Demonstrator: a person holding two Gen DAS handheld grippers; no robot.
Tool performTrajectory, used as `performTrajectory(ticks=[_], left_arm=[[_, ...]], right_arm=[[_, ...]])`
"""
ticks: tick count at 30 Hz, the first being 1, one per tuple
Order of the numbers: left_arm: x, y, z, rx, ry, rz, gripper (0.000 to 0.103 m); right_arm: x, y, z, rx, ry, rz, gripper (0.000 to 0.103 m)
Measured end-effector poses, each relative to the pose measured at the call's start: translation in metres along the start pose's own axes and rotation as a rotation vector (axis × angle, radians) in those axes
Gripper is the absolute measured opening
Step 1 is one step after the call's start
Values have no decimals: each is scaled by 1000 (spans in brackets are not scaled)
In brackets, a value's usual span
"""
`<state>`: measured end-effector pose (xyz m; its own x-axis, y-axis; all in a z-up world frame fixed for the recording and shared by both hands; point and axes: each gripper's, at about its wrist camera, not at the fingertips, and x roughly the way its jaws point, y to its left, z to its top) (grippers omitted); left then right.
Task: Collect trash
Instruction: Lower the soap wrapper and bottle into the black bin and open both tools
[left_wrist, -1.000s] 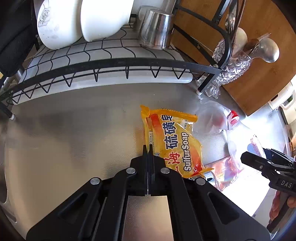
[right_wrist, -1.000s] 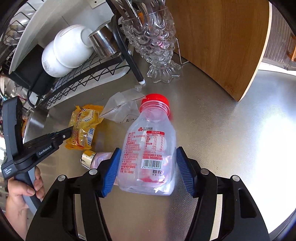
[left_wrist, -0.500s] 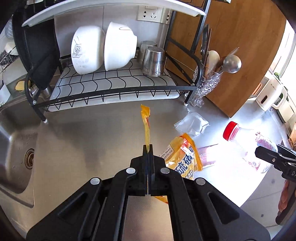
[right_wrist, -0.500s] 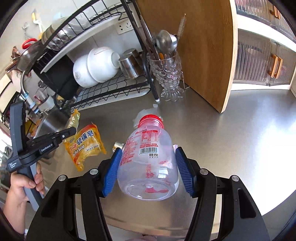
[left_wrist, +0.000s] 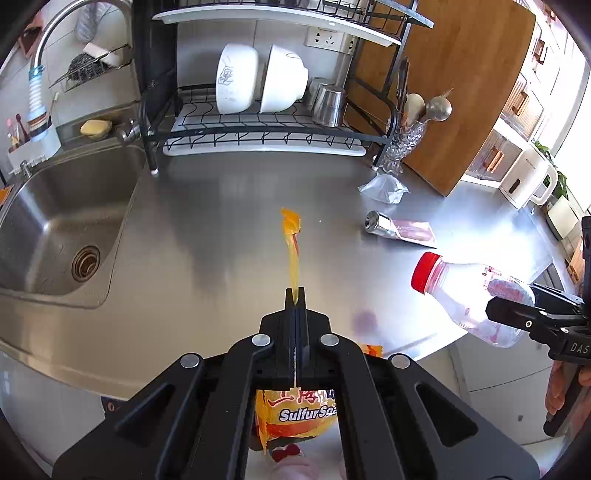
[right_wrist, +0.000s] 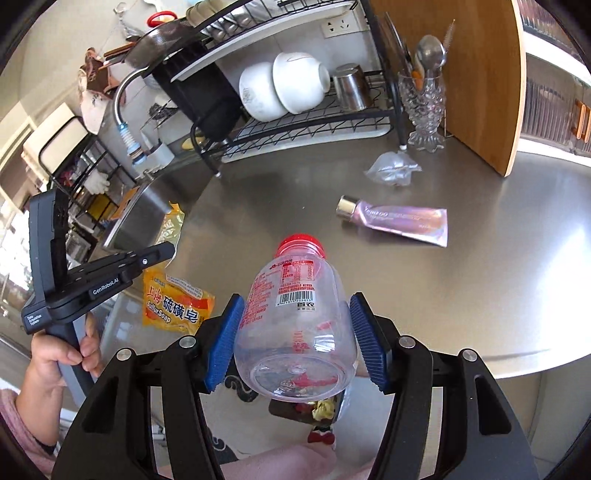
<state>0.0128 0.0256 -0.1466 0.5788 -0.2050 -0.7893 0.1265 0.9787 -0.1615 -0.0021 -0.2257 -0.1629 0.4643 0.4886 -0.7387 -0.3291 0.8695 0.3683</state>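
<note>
Our left hand-held gripper (left_wrist: 295, 295) is pinching the edge of the yellow soap wrapper (right_wrist: 177, 304), which is dangling clear of the desk (left_wrist: 221, 221). Our right hand-held gripper (right_wrist: 295, 332) is clamping the clear bottle (right_wrist: 295, 325) with its red cap (right_wrist: 302, 244) between 2 blue pads (right_wrist: 223, 343), past the desk's front edge. A pink tube (right_wrist: 397, 218) and a crumpled plastic bag (right_wrist: 393, 170) are lying on the desk near the dish rack (left_wrist: 266, 125).

counter (left_wrist: 221, 229) centre open; dish rack (left_wrist: 266, 125) blocks back, tube (right_wrist: 399, 221) and crumpled bag (right_wrist: 393, 168) right.
</note>
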Motion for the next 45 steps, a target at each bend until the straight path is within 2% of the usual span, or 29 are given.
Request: performTrajectory(ticks=[9,15,19,28,39,45], left_arm=[[-41,8,-63,-14,29,-15,0],[-35,18,-109,-44,120,-11,0],[-7,25,-141,-65,193,-24,0],[75,34,-200,-39,321,-19,0],[171,57,-245,-35,447,-17,0],[216,65,-257,-45,489,-11,0]], right_arm=[[5,36,-55,-44,82,86,60],[19,46,-91,-53,179,99,60],[44,40,-112,-28,250,86,60],[120,25,-164,-17,383,28,60],[211,1,-199,56,456,-15,60],[256,-18,-219,106,509,-59,60]])
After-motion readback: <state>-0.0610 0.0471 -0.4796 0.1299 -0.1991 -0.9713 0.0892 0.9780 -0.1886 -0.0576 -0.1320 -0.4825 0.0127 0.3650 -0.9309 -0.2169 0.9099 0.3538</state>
